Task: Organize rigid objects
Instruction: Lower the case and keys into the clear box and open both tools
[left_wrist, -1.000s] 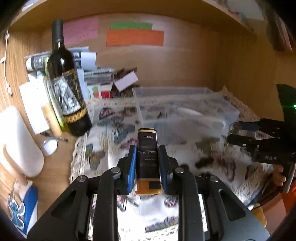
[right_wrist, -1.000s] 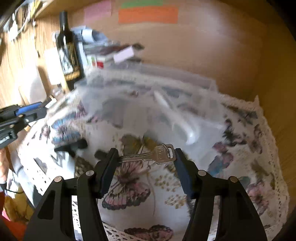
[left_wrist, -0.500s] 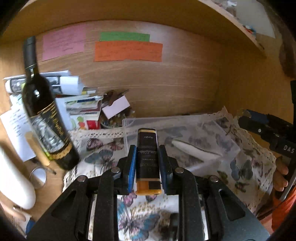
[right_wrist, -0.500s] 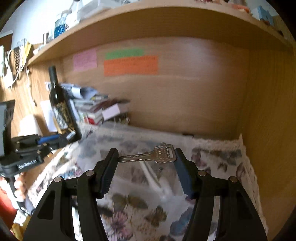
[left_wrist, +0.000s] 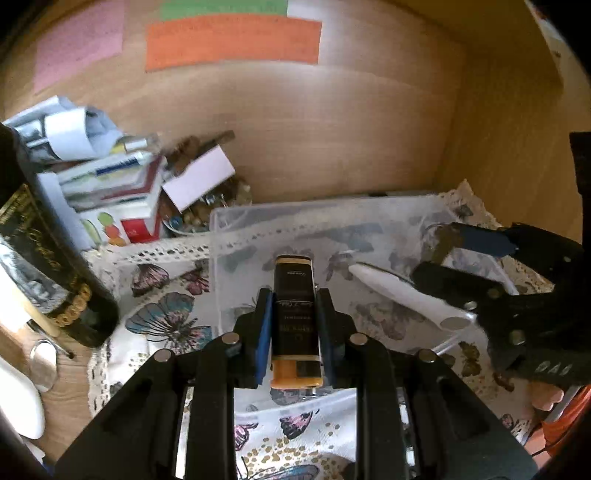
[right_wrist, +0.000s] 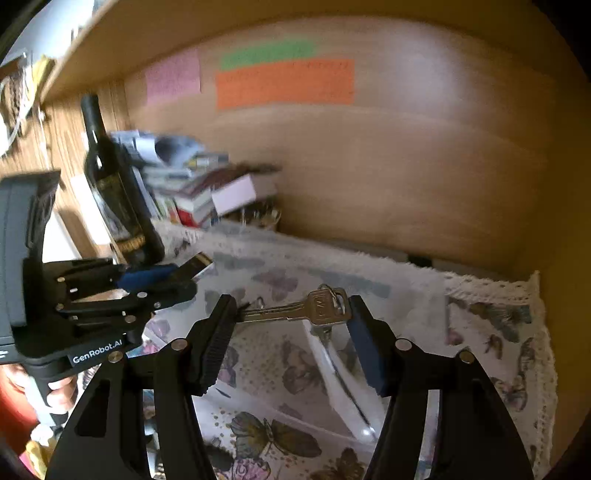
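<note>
My left gripper is shut on a black and orange lighter, held above the near edge of a clear plastic box. A white-handled knife lies in the box. My right gripper is shut on a silver key, held crosswise between the jaws over the box. The right gripper also shows in the left wrist view at the box's right side. The left gripper shows in the right wrist view at the left with the lighter.
A dark wine bottle stands left of the box. Stacked papers and small boxes sit at the back left. A butterfly-patterned cloth covers the desk. The wooden back wall carries coloured notes. A wooden side wall stands at the right.
Both grippers have moved forward and down over the clear box, each still holding its object. The right gripper has come closer to the left one.
</note>
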